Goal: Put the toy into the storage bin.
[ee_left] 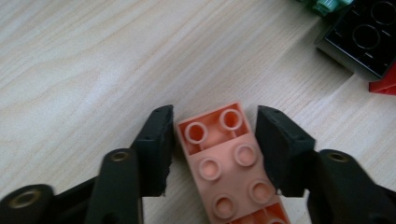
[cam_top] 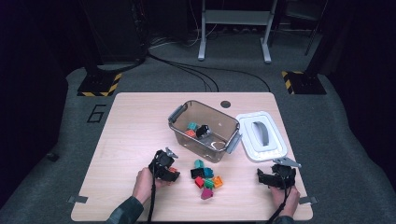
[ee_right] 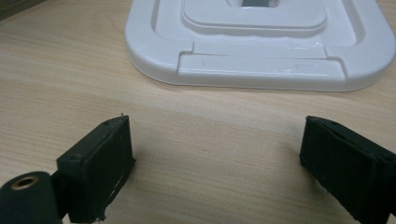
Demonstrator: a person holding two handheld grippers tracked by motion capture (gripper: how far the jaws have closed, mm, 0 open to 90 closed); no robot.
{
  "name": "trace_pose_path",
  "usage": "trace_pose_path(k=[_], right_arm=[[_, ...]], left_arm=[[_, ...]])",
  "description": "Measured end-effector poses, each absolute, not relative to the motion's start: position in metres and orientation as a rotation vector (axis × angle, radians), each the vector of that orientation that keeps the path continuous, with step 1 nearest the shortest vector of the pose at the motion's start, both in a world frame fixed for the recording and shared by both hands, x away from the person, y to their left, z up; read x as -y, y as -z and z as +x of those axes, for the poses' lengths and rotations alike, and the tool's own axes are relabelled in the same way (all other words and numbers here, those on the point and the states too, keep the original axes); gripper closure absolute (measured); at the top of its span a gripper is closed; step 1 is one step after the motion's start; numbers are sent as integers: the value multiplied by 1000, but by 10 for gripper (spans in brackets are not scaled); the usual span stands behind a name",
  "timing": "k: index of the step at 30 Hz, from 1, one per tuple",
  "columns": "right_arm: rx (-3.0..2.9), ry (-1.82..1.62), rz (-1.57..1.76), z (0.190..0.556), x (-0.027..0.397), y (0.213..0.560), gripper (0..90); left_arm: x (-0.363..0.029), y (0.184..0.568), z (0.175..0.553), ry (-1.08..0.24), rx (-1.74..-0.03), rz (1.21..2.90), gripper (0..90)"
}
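Note:
A salmon-orange studded brick (ee_left: 226,168) lies flat on the wooden table, between the jaws of my left gripper (ee_left: 215,144). The black pads (ee_left: 156,144) flank its two long sides with only a sliver of gap, so the gripper stands open around it. From above, the left gripper (cam_top: 169,170) sits at the table's front left with the orange brick (cam_top: 174,171) at its tip. My right gripper (ee_right: 215,158) is wide open over bare wood, with nothing between its jaws. It rests at the front right (cam_top: 264,177), just in front of the white lid (ee_right: 261,42).
A clear bin (cam_top: 177,114) holding a few bricks stands mid-table, its white lid (cam_top: 261,135) lying to its right. A pile of several loose bricks (cam_top: 205,176) lies between the two grippers. A black brick (ee_left: 364,37) and a red one (ee_left: 385,84) sit just beyond the left gripper.

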State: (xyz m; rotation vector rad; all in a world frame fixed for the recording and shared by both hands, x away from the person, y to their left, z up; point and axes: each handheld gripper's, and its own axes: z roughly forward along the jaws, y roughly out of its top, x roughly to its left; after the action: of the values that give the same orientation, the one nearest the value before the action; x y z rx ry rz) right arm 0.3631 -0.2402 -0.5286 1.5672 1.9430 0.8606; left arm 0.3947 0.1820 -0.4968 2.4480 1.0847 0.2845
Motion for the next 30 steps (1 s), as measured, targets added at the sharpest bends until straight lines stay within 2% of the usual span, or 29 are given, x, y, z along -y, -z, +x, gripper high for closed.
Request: trace_pose_path(k=[5,16,30], right_arm=[[-1943,-861,1567,363,240,529,86],[-1942,-861,1567,363,240,529,86],[-1943,-861,1567,363,240,529,86]], left_arm=[[-183,496,393,-275,-1064,2438,564],[-188,484,392,-261,-1033,2368,576],[-190,458,400,-341,-995,2320,580]])
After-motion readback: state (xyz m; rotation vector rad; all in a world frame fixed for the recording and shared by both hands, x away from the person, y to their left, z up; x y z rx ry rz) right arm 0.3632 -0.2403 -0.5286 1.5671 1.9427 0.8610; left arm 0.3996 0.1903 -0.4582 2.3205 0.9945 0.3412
